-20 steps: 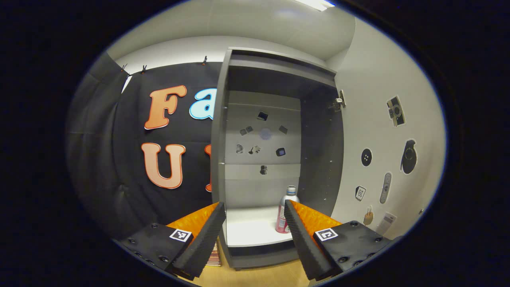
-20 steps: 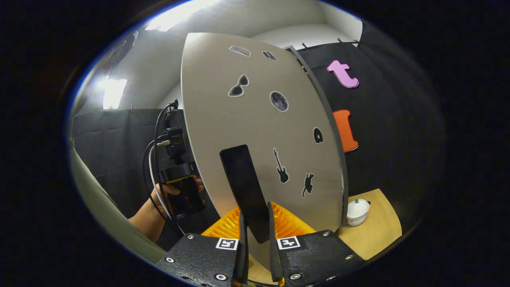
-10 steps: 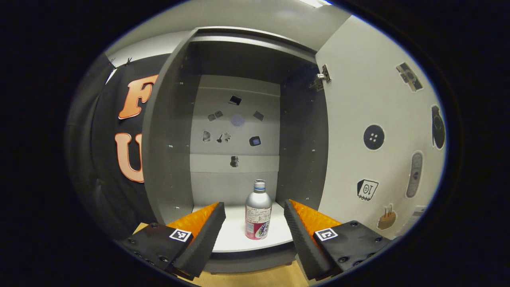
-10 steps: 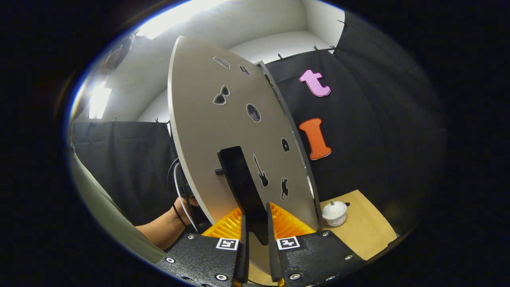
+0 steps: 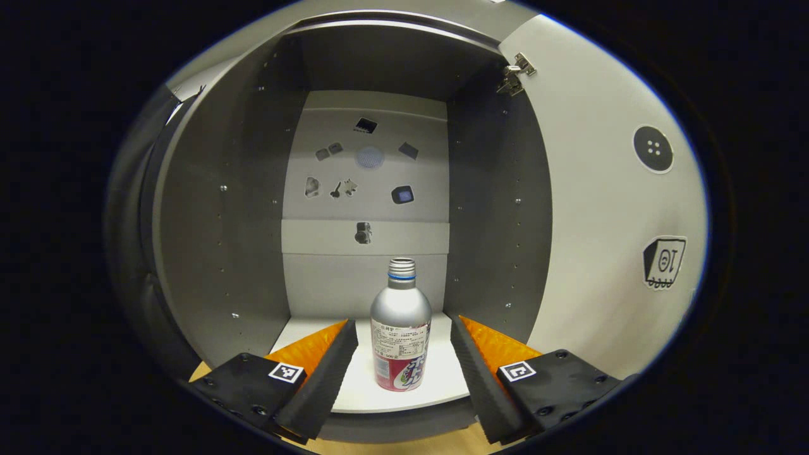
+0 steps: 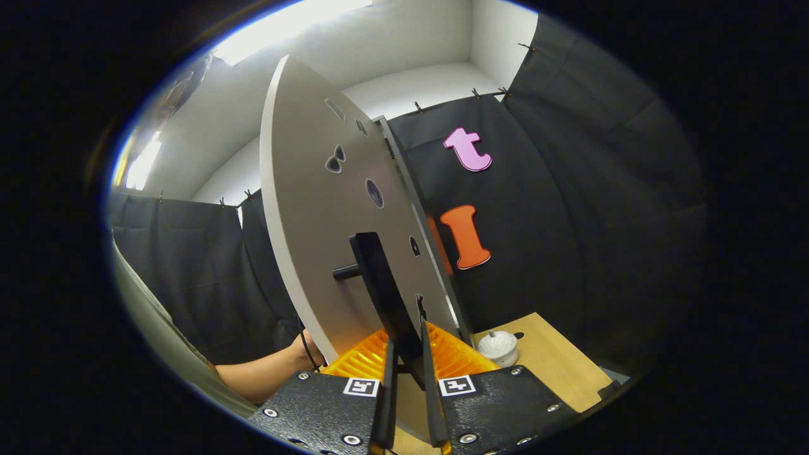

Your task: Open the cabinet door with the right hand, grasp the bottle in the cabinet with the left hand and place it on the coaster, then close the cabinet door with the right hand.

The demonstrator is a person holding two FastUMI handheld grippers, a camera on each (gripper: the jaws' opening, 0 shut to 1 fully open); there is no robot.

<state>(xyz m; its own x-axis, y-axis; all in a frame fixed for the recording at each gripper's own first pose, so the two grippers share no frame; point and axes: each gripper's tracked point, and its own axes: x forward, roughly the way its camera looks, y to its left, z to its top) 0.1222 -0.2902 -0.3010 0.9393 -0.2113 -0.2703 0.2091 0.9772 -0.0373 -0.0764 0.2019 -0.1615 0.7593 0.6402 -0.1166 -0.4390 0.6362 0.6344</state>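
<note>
Cabinet door swung open, right gripper clamped on its handle; bottle upright near the front edge of the cabinet floor, between the spread, non-touching fingers of the left gripper; grasp, coaster placement, closing remain.

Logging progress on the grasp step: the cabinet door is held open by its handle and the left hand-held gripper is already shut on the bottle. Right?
Not quite. In the left gripper view the left hand-held gripper is open, its fingers either side of the bottle without touching it. The rest holds: the right hand-held gripper grips the door handle.
</note>
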